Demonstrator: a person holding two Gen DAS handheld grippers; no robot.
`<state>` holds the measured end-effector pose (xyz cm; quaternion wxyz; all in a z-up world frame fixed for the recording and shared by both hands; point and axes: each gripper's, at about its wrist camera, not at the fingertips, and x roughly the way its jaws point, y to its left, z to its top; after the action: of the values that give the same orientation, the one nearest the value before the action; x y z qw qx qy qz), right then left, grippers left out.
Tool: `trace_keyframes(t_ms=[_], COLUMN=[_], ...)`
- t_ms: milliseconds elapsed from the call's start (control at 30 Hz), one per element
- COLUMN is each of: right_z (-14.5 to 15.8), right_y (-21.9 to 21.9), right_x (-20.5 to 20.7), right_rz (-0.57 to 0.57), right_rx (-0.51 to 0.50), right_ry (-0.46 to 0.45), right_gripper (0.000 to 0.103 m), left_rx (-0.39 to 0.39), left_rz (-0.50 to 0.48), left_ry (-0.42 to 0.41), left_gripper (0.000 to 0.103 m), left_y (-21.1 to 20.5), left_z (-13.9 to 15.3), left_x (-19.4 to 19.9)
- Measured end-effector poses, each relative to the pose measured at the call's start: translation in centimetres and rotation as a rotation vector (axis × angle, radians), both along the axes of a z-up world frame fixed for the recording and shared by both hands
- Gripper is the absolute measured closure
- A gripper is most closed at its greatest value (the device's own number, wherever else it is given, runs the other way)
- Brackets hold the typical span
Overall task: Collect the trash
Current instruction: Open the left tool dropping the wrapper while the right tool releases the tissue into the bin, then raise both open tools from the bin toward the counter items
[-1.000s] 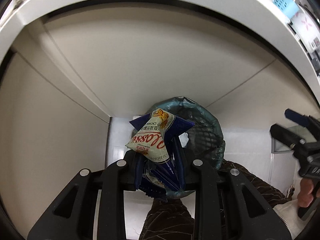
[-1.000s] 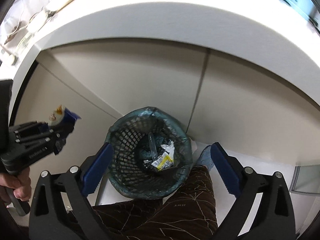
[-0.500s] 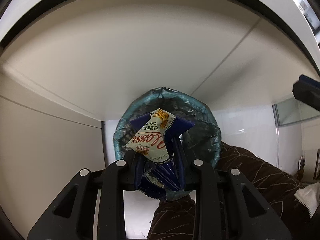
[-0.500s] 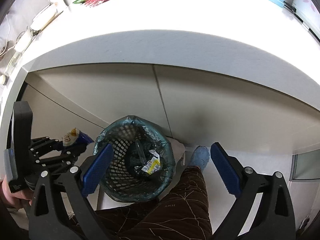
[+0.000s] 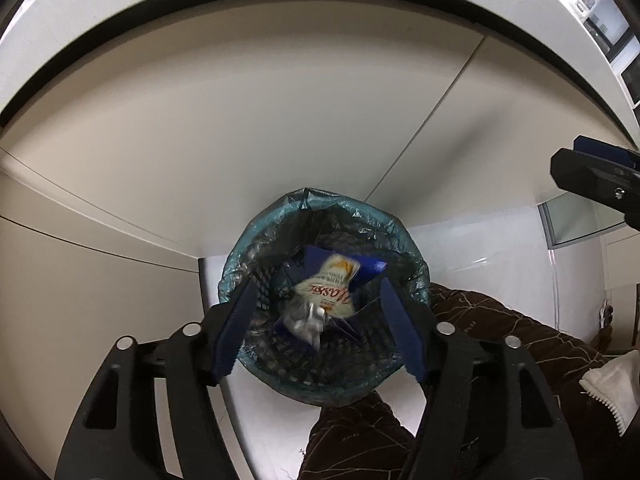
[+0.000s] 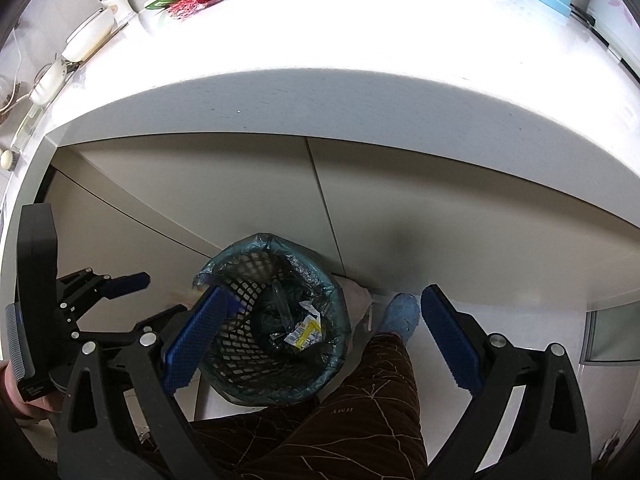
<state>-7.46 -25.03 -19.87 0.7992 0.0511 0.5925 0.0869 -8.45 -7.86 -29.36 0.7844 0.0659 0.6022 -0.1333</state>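
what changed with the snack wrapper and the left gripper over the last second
The left gripper moved over the trash bin, opened and let go of the snack wrapper, which now drops blurred into the bin. The right gripper stayed open and empty above the bin, and the bin kept its place under the counter.

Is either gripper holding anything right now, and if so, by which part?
Nothing is held. The left gripper is open, and the snack wrapper sits blurred between its fingers over the trash bin, touching neither. The right gripper is open and empty.
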Motion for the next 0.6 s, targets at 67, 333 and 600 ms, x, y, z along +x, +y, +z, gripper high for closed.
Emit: trace_keyframes(t_ms=[67, 333, 600], right_z=[-0.1, -0.1, 1.3], right_y=[0.0, 0.0, 0.0], right_x=[0.0, 0.2, 0.5], right_rz=[0.002, 0.002, 0.007], right_rx=[0.0, 0.006, -0.013], right_ry=[0.0, 0.004, -0.022], right_gripper=[0.009, 0.009, 0.009], left_rx=[0.0, -0.022, -0.027], left_rz=[0.003, 0.024, 0.075], left_ry=[-0.009, -0.054, -0.088], left_gripper=[0.029, 0.008, 0.006], left_y=[0.0, 0.8, 2.0], left_z=[0.5, 2.5, 4.9], left_x=[-0.1, -0.1, -0.2])
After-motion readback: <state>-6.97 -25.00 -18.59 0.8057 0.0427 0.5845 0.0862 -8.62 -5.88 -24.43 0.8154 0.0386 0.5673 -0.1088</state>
